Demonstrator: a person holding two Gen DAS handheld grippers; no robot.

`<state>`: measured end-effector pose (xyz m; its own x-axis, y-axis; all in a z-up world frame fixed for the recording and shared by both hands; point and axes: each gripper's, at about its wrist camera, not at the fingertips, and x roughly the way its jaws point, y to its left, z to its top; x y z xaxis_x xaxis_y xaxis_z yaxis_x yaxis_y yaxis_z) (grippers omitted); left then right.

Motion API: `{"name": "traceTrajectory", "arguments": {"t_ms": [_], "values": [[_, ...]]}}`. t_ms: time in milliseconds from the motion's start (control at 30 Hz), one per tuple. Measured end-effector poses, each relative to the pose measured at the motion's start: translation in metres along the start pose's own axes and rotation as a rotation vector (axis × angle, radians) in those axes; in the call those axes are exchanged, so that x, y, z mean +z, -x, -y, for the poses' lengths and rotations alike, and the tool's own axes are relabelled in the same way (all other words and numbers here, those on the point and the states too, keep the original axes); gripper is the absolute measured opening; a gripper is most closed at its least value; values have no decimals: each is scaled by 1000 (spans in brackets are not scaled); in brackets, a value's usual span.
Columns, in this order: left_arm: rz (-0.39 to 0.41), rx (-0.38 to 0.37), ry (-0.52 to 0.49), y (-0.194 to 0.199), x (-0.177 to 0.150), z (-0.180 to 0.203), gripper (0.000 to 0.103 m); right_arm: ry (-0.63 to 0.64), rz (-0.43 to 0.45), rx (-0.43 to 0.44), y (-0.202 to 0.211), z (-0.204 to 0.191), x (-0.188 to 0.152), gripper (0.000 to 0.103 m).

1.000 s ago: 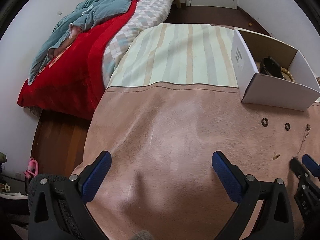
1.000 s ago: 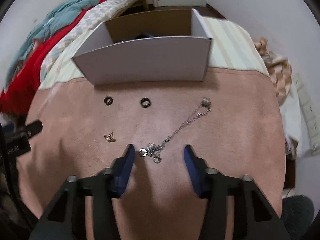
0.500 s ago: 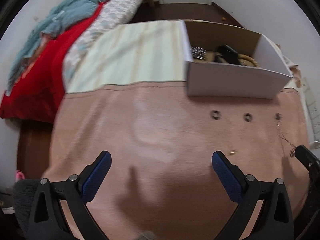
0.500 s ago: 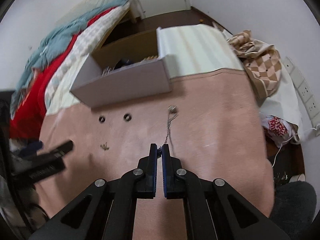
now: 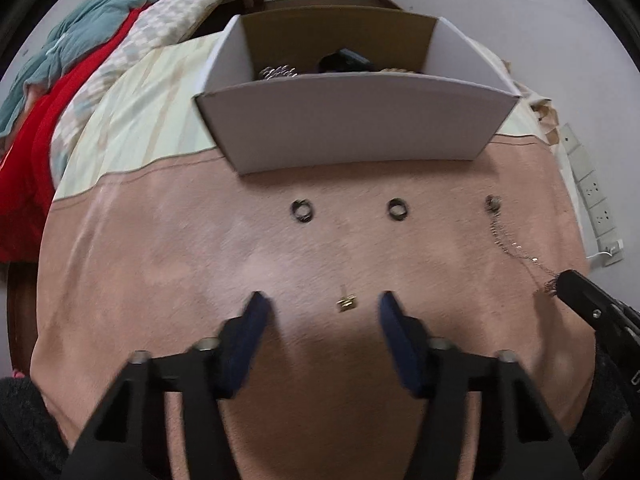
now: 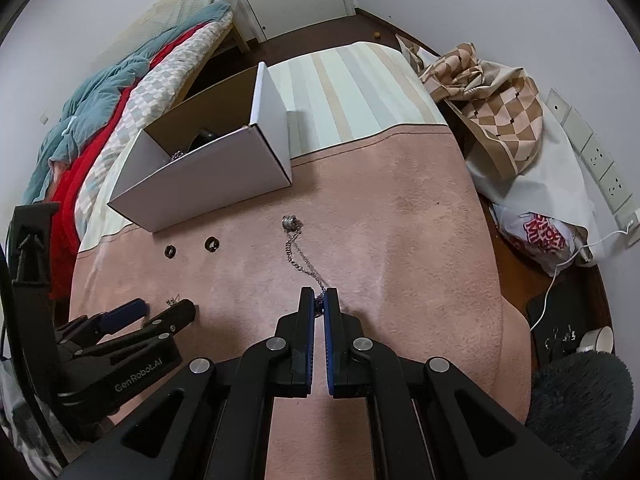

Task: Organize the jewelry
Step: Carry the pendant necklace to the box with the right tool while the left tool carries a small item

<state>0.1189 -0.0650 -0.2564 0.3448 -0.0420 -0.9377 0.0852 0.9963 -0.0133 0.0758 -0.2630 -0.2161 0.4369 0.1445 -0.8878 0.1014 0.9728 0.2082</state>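
Right gripper [image 6: 319,305]: pressed together on the near end of the chain necklace [image 6: 301,258]; we see the chain running from the tips away over the pink cloth [image 6: 400,248] to its round pendant [image 6: 291,223], which lies just in front of the white box [image 6: 208,178]

Left gripper [image 5: 320,312]: spread, low over the cloth, with the small gold earring [image 5: 346,303] lying between its pads, touching neither

Step in hand, as we judge it: lift the necklace and carry it to the box; the earring looks set to be the next pick

How we would lift: straight up first, so the trailing chain clears the cloth and does not drag the pendant into the two dark rings [image 5: 303,210] [image 5: 397,209]; keep the pinch firm, since a thin chain slips easily

How we would place: carry over the box's near wall, high enough for the hanging pendant to clear it; release only once the chain is inside, beside the pieces already there

Left side care: close squarely on the earring; it is tiny and could skid on the nap or tip out of the pads
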Motion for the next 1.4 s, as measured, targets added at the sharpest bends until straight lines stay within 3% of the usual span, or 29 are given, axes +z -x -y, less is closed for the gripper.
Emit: {"name": "traceTrajectory", "arguments": {"t_ms": [100, 200, 667, 933, 1133, 1400], "values": [[8, -13, -24, 2, 2, 6, 13, -5, 1, -2, 0, 1, 1, 5], [7, -27, -28, 4, -1, 11, 6, -9, 3, -3, 0, 1, 1, 5], [41, -82, -14, 25, 4, -3, 6, -16, 49, 42, 21, -8, 12, 5], [62, -197, 77, 66, 23, -33, 6, -3, 95, 112, 54, -20, 33, 4], [119, -230, 71, 103, 49, -40, 6, 48, 164, 173, 90, -42, 62, 4], [200, -221, 53, 131, 112, -55, 6, 119, 228, 273, 125, -80, 121, 4]]}}
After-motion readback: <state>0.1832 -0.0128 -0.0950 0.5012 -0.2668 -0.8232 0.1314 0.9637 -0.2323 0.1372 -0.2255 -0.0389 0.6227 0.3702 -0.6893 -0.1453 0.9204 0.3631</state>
